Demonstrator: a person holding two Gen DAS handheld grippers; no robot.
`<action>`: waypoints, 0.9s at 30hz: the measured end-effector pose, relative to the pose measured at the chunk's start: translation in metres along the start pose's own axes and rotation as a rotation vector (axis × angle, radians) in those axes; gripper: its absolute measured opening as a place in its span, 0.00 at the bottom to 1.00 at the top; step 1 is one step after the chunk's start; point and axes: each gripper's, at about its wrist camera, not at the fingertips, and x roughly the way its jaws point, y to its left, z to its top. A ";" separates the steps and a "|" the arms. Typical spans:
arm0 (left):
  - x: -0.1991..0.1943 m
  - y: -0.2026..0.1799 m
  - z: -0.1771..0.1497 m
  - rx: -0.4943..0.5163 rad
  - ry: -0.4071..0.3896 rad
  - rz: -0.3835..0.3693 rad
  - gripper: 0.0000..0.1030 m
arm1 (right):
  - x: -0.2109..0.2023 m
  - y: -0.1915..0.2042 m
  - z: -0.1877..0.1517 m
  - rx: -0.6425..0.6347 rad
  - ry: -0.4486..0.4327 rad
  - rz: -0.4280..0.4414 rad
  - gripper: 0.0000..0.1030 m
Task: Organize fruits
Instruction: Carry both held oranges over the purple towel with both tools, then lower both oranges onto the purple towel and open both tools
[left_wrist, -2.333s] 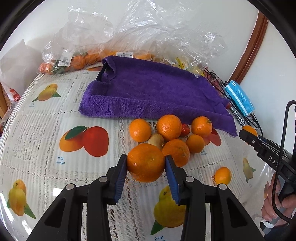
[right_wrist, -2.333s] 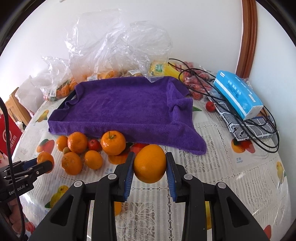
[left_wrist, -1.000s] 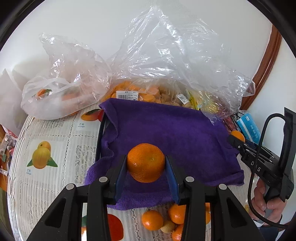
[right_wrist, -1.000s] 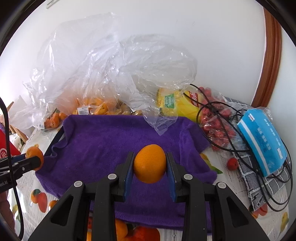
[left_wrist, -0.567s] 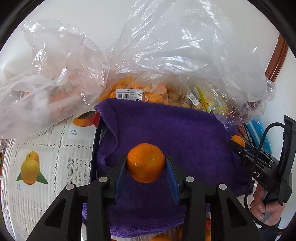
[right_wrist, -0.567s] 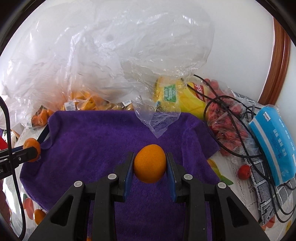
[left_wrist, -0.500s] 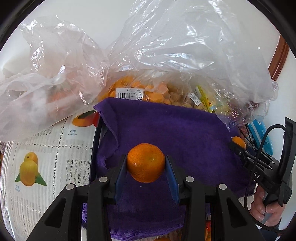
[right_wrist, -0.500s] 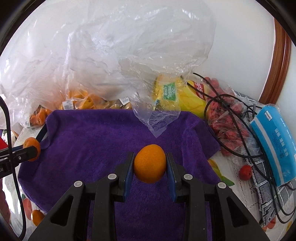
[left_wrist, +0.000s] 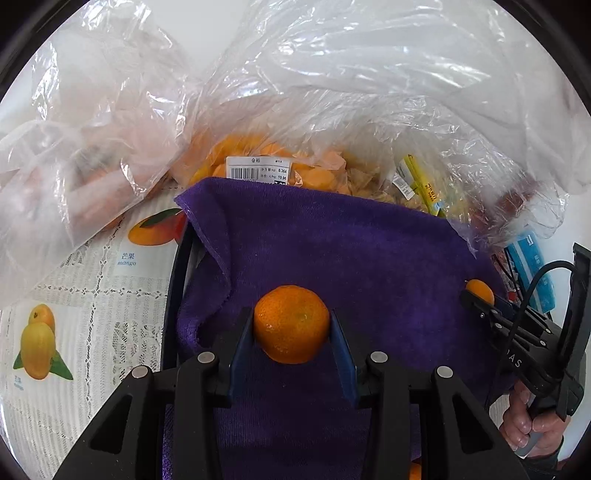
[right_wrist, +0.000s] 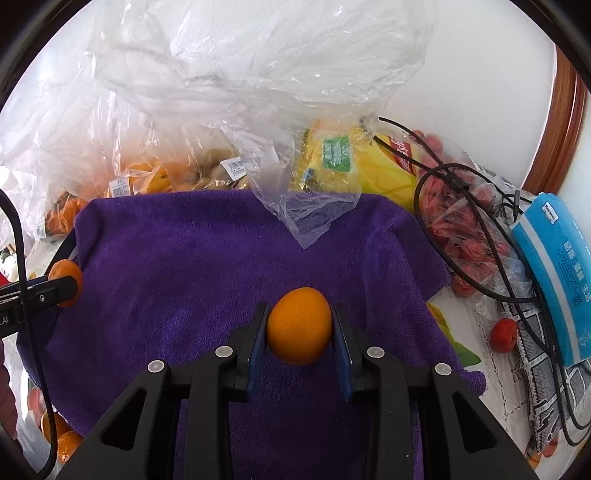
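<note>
My left gripper (left_wrist: 291, 332) is shut on a round orange mandarin (left_wrist: 291, 323) and holds it above the left part of the purple towel (left_wrist: 351, 258). My right gripper (right_wrist: 299, 332) is shut on a smooth oval orange (right_wrist: 299, 325) above the middle of the same towel (right_wrist: 184, 266). Each gripper also shows at the edge of the other's view: the right one (left_wrist: 480, 295) and the left one (right_wrist: 66, 282), each with its fruit. The towel covers a dark tray whose rim (left_wrist: 177, 280) shows at the left.
Clear plastic bags of oranges (left_wrist: 280, 166) and other fruit (right_wrist: 351, 158) crowd the towel's far edge. Black cables (right_wrist: 480, 229), a bag of red fruit (right_wrist: 465, 229) and a blue tissue pack (right_wrist: 561, 266) lie right. Loose mandarins (right_wrist: 59, 439) sit near the towel's near left corner.
Both grippers have carried their fruit from the loose pile at the table's front forward over the purple towel, and in the last half second edged closer to the bags. Both grips are unchanged.
</note>
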 end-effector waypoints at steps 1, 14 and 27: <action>0.002 0.000 0.000 0.000 0.003 -0.001 0.38 | 0.001 0.000 0.000 -0.003 0.001 -0.001 0.32; 0.017 -0.002 -0.002 0.005 0.028 -0.002 0.38 | 0.010 0.001 -0.002 -0.020 0.016 -0.012 0.32; 0.022 -0.005 -0.002 0.002 0.032 -0.007 0.38 | 0.013 0.003 -0.001 -0.031 0.022 -0.012 0.32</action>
